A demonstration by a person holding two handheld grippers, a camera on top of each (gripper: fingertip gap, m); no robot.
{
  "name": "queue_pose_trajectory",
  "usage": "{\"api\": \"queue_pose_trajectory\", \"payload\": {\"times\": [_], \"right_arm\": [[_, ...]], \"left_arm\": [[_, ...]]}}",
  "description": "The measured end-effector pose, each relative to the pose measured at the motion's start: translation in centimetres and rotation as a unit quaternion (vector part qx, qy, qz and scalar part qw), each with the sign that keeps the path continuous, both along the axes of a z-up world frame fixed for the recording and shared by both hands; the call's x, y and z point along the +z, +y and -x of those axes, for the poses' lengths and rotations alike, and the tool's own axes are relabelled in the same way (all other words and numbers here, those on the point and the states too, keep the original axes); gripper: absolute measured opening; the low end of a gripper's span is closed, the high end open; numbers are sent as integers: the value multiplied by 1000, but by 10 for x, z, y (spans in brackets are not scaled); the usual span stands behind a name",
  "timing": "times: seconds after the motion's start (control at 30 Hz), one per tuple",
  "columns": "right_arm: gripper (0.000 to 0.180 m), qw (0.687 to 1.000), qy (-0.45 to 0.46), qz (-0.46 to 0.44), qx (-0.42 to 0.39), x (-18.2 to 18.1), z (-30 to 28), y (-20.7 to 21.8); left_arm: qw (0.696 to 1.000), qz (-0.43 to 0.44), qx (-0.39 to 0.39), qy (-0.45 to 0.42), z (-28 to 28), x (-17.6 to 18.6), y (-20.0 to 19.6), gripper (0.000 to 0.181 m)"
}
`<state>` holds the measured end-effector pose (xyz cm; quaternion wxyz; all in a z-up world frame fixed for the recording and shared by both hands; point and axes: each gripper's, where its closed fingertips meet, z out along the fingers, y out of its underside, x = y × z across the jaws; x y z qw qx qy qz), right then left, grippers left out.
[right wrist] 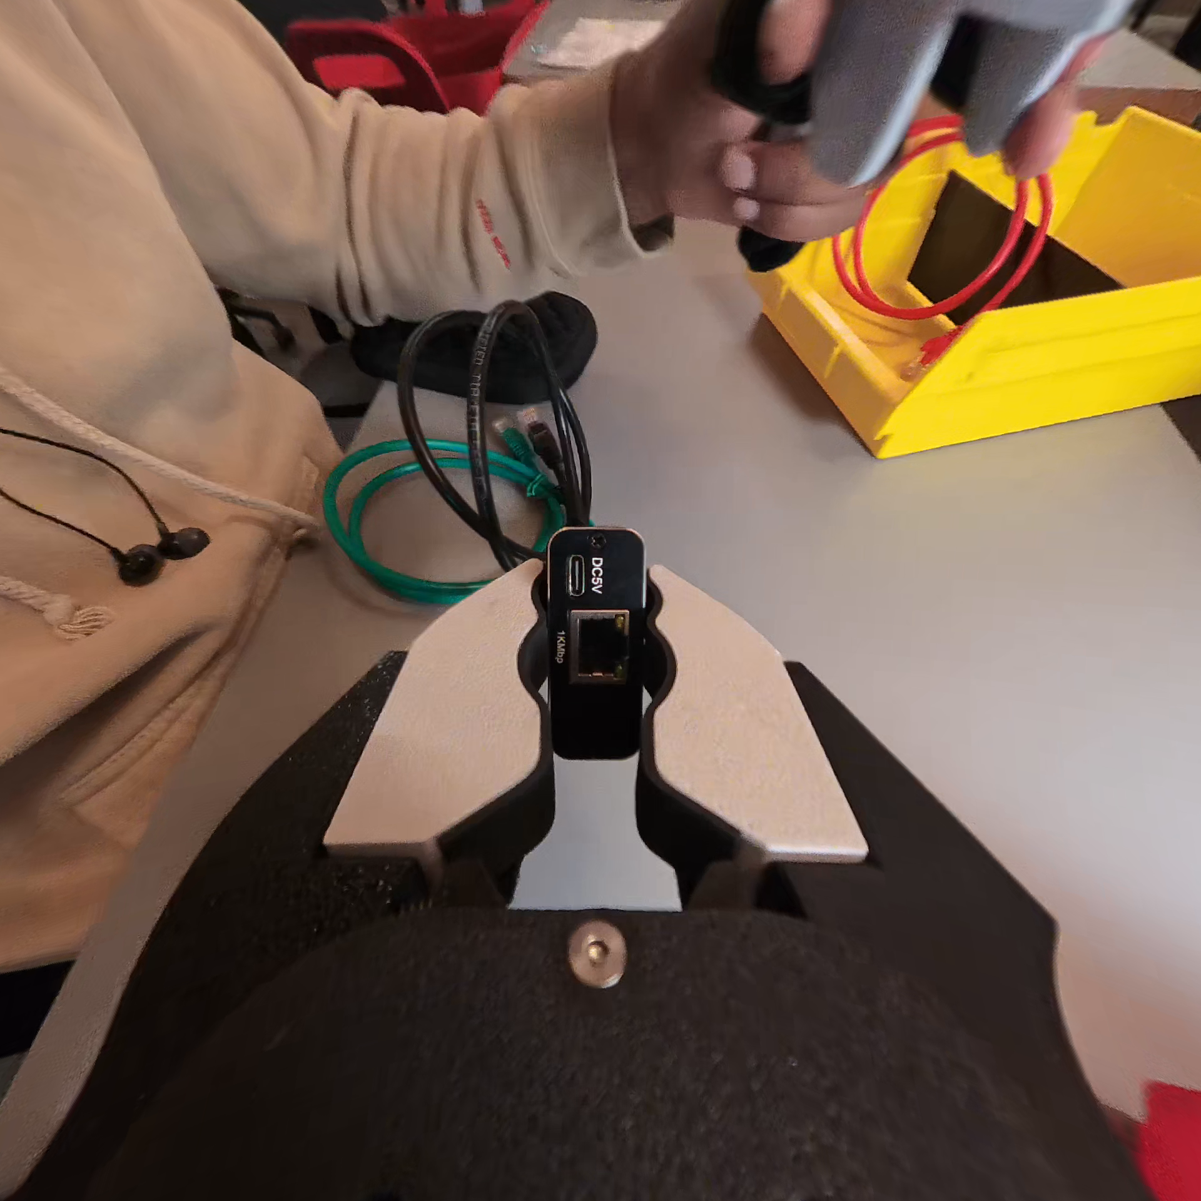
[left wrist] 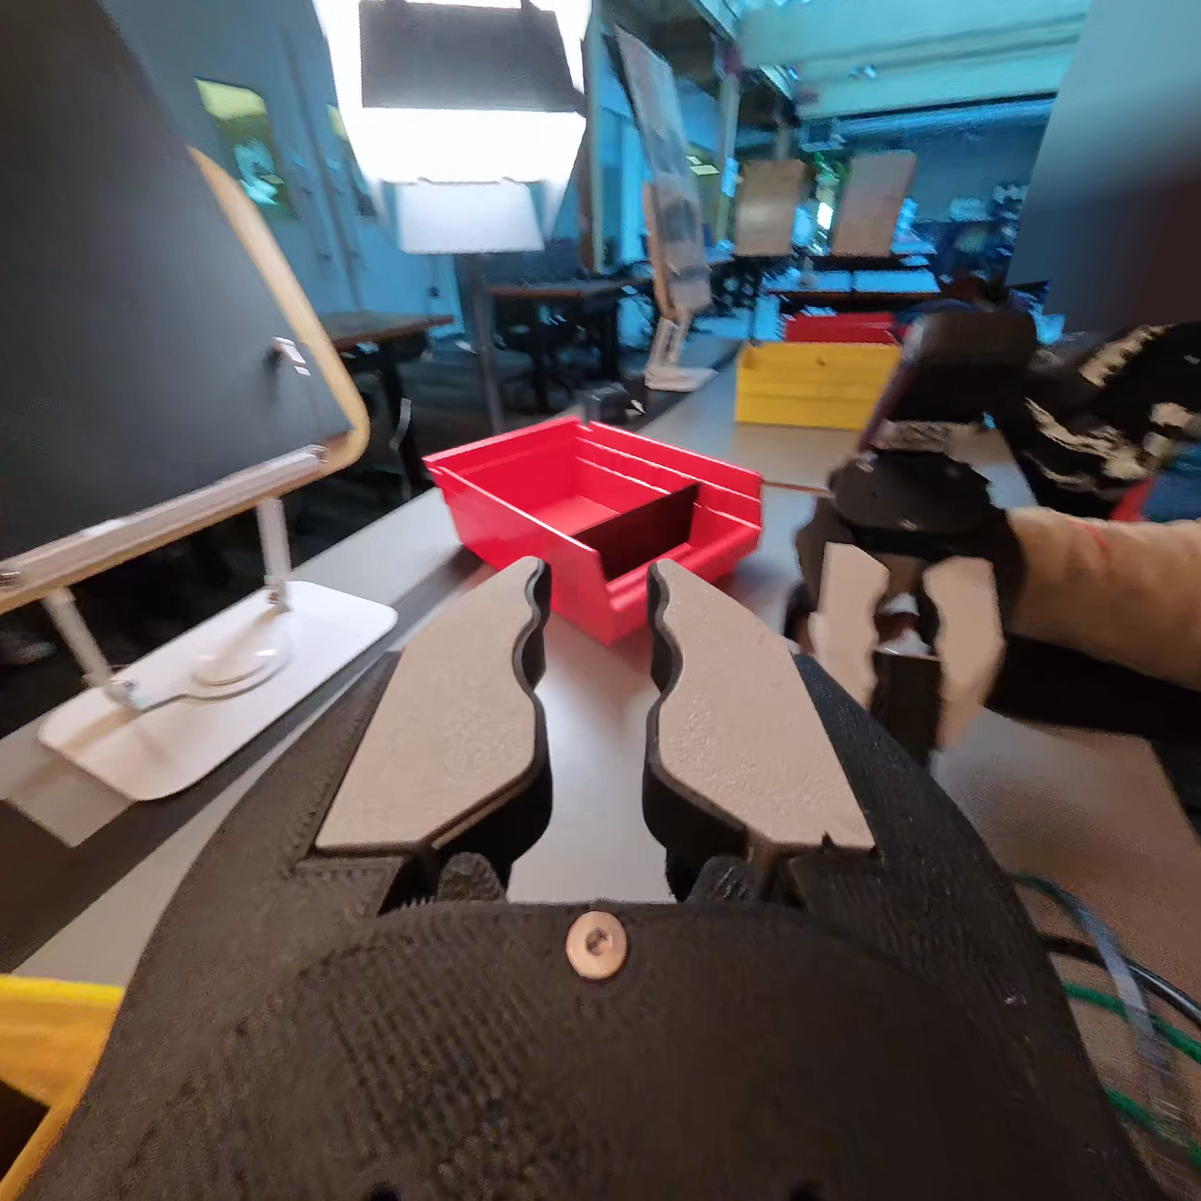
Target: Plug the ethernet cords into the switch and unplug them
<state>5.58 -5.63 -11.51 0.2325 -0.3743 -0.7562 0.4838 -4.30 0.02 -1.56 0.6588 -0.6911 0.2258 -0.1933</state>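
Grey tabletop (right wrist: 845,585) is spreading under both views, with a blurred workshop lying beyond it. At two o'clock in the right wrist view a yellow plastic bin (right wrist: 1040,364) is sitting on the table, holding a coiled red ethernet cord (right wrist: 871,286). At twelve o'clock in the left wrist view a red plastic bin with a black divider (left wrist: 520,520) is standing just past the fingertips. Coiled green ethernet cord (right wrist: 364,513) and looped black ethernet cord (right wrist: 474,403) are lying together at eleven o'clock in the right wrist view, beside a beige sleeve (right wrist: 403,195). The right gripper (right wrist: 596,578) is clamping a small black ethernet switch (right wrist: 596,721) upright between its fingertips, its port face turning toward the camera. The left gripper (left wrist: 598,572) is standing parted around nothing, above bare table.
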Motion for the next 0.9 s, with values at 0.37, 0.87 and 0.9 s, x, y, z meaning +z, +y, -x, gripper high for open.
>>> {"api": "queue_pose_trajectory", "payload": {"times": [0.37,0.87,0.9], "right_arm": [[24,994,-33,-86,-59,16,40,30],[49,960,213,140,-113,113,28,69],[53,956,223,156,-112,117,27,69]], "left_arm": [[954,114,-109,257,-68,-93,-24,36],[995,-33,-99,-4,-39,-18,-14,24],[993,-53,-99,-34,-36,-5,-16,24]]}}
